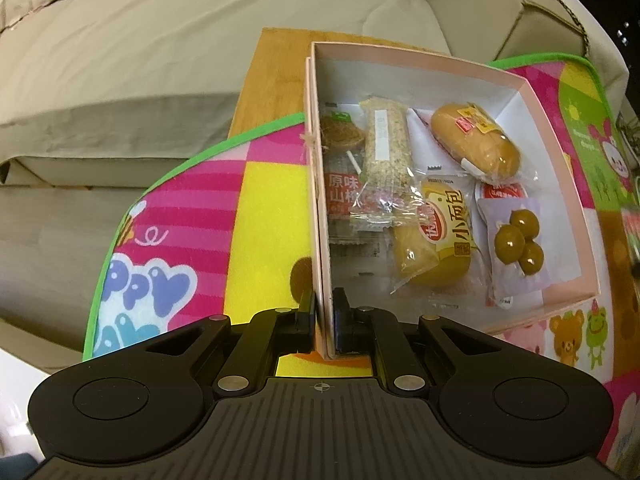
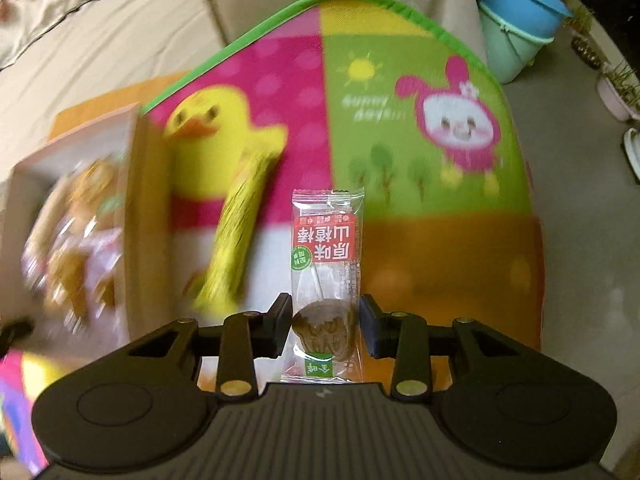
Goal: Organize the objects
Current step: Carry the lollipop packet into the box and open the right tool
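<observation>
A pink box (image 1: 562,184) sits on a colourful cartoon mat (image 1: 272,200). It holds several wrapped snacks: two small breads (image 1: 468,140), a cereal bar (image 1: 386,144), a hawthorn lollipop (image 1: 340,192) and a packet of green balls (image 1: 514,240). My left gripper (image 1: 322,320) is shut on the box's left wall. In the right wrist view my right gripper (image 2: 326,328) holds a wrapped hawthorn lollipop (image 2: 326,248) by its round brown end, above the mat (image 2: 420,240). A yellow-green stick snack (image 2: 236,232) lies on the mat beside the blurred box (image 2: 136,216).
The mat lies over a wooden table (image 1: 276,76) next to a beige sofa (image 1: 140,40). Stacked blue and green buckets (image 2: 520,24) and potted plants (image 2: 618,84) stand on the floor at the far right.
</observation>
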Action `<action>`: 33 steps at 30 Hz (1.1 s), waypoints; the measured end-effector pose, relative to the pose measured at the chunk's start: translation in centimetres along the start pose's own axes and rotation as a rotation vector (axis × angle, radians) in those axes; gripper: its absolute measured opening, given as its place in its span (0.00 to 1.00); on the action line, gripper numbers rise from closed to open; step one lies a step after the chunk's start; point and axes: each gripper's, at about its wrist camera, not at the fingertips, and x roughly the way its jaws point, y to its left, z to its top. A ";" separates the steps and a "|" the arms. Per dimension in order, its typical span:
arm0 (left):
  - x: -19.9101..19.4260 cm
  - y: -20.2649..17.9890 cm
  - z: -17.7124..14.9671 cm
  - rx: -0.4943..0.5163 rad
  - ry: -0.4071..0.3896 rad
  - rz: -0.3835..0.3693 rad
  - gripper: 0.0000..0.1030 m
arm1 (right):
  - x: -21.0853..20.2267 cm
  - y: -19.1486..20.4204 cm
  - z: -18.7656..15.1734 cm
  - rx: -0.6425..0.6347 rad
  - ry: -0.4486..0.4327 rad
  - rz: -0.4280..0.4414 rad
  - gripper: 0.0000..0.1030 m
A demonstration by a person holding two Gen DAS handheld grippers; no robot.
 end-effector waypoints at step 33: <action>-0.6 0.5 0.1 -0.014 -0.020 -0.014 0.11 | -14.7 14.9 2.7 0.048 -0.159 0.188 0.35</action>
